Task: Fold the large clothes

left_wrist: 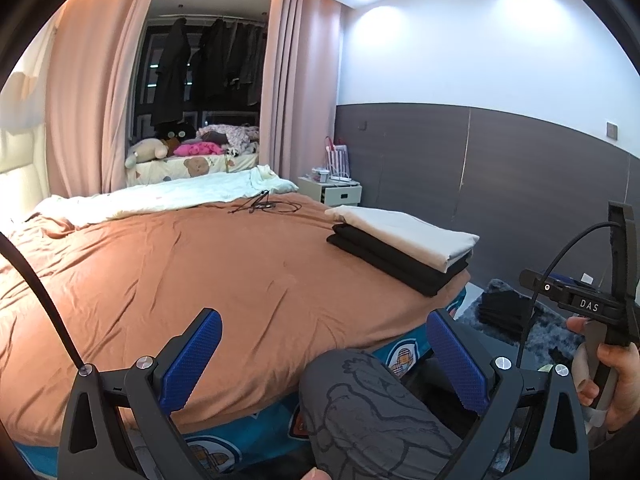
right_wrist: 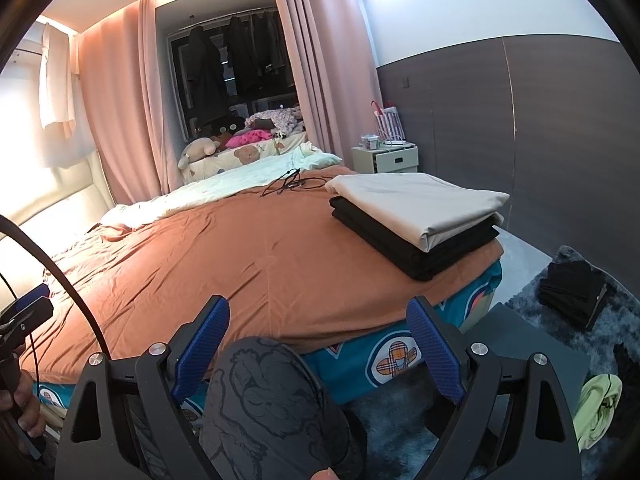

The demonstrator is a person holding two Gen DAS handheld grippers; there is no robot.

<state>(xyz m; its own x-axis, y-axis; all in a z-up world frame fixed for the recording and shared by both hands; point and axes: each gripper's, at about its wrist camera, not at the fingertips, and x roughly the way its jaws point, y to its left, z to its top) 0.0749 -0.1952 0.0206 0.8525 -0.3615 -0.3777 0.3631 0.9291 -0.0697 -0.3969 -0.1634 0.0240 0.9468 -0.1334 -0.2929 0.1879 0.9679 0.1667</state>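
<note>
A folded stack lies on the bed's near right corner: a cream garment (left_wrist: pixel 404 236) on top of folded black clothes (left_wrist: pixel 396 266). The stack also shows in the right wrist view, cream (right_wrist: pixel 416 204) over black (right_wrist: pixel 412 246). My left gripper (left_wrist: pixel 324 360) is open and empty, held at the bed's front edge above my knee. My right gripper (right_wrist: pixel 320 344) is open and empty, also at the front edge. The right gripper's body shows at the right of the left wrist view (left_wrist: pixel 584 304).
The bed has an orange cover (left_wrist: pixel 180 272) and a white quilt (left_wrist: pixel 168 196) at the back, with black cables (left_wrist: pixel 264 206) on it. Folded dark clothes (right_wrist: pixel 572 292) and a green garment (right_wrist: pixel 596 408) lie on the grey rug (right_wrist: pixel 624 332). A nightstand (right_wrist: pixel 386 158) stands by the wall.
</note>
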